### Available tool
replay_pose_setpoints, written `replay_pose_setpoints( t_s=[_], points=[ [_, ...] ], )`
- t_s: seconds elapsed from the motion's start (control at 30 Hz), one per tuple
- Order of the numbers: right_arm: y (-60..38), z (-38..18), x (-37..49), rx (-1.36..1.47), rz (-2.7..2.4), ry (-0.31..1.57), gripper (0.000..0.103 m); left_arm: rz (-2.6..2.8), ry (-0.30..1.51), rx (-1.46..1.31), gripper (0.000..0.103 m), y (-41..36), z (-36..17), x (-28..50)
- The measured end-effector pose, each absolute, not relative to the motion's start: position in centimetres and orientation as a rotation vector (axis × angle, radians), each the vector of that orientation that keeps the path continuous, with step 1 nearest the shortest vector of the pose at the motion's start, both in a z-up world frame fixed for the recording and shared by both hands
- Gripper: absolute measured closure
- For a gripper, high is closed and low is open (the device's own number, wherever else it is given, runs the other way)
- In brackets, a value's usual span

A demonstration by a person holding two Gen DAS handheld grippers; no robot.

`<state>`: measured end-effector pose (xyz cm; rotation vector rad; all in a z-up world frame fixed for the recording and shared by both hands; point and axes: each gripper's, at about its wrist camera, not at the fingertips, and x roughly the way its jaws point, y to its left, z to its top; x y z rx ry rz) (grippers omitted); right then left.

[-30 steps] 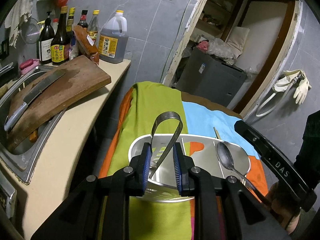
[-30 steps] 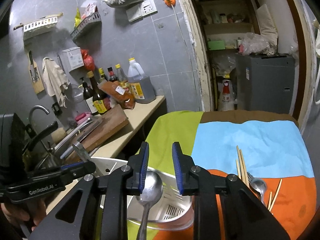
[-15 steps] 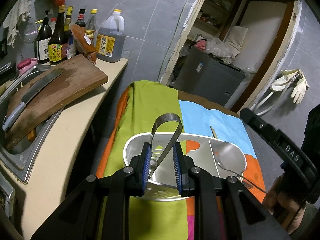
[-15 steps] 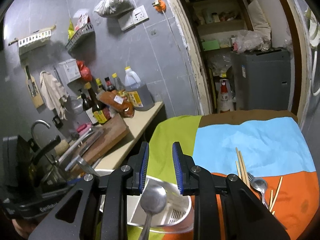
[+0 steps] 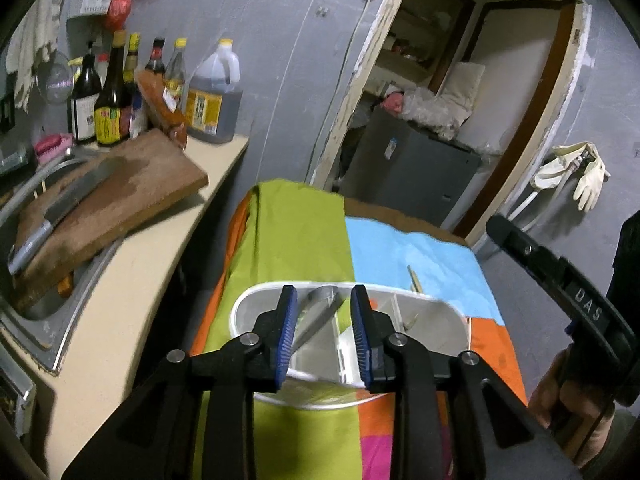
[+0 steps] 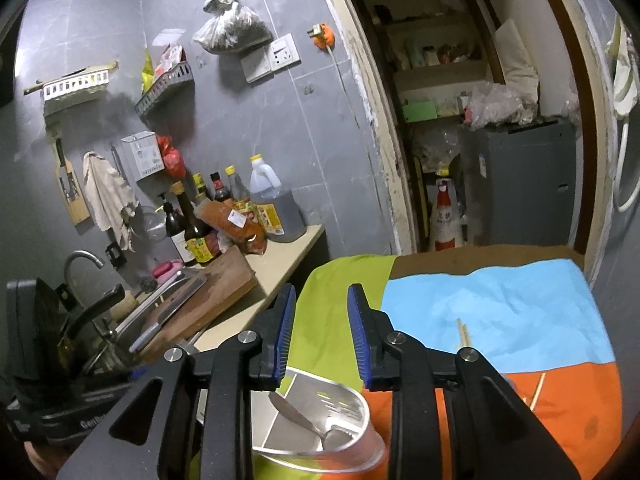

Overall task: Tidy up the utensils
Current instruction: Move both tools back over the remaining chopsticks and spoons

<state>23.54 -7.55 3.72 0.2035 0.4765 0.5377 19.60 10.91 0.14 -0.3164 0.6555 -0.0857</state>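
Your left gripper (image 5: 324, 336) hangs over the white oval utensil caddy (image 5: 256, 300), its ribbed blue pads opening with nothing pinched; a flat steel spatula (image 5: 320, 312) leans in the compartment below the gap, clear of both pads. Your right gripper (image 6: 322, 336) is opening too, its fingers empty, and under it a polished metal spoon (image 6: 304, 420) lies inside the caddy with its bowl down against the slotted wall. The caddy sits on a soft, wrinkled cloth (image 6: 500, 312) of green, blue and orange blocks, where pale wooden chopsticks (image 6: 464, 332) lie apart on the blue. To the left, a worn wooden cutting board (image 5: 120, 200) bears a knife (image 5: 64, 208) beside glossy bottles (image 5: 108, 96) under grey tiles.
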Motion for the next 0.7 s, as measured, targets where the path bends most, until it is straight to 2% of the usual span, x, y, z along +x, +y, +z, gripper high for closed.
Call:
replay_pose_setpoints(
  t_s=[0.23, 0.37, 0.43, 0.57, 0.7],
  points=[
    [-9.9, 5.3, 21.9, 0.193, 0.498, 0.425, 0.065, -0.109, 0.552, -0.256, 0.062, 8.5, 3.2, 18.4],
    [-11.8, 6.5, 20.7, 0.185, 0.453, 0.374, 0.050, -0.126, 0.494, -0.231, 0.047, 6.6, 4.7, 17.6],
    [-13.0, 7.2, 19.9, 0.174, 0.426, 0.342, 0.046, -0.133, 0.467, -0.222, 0.039, 5.7, 5.4, 17.3],
    [-15.0, 8.2, 18.5, 0.146, 0.385, 0.301, 0.025, -0.146, 0.409, -0.201, 0.022, 3.6, 6.4, 16.6],
    [-17.3, 8.3, 17.3, 0.137, 0.340, 0.288, 0.016, -0.153, 0.373, -0.185, 0.011, 1.7, 6.9, 16.0]
  ],
)
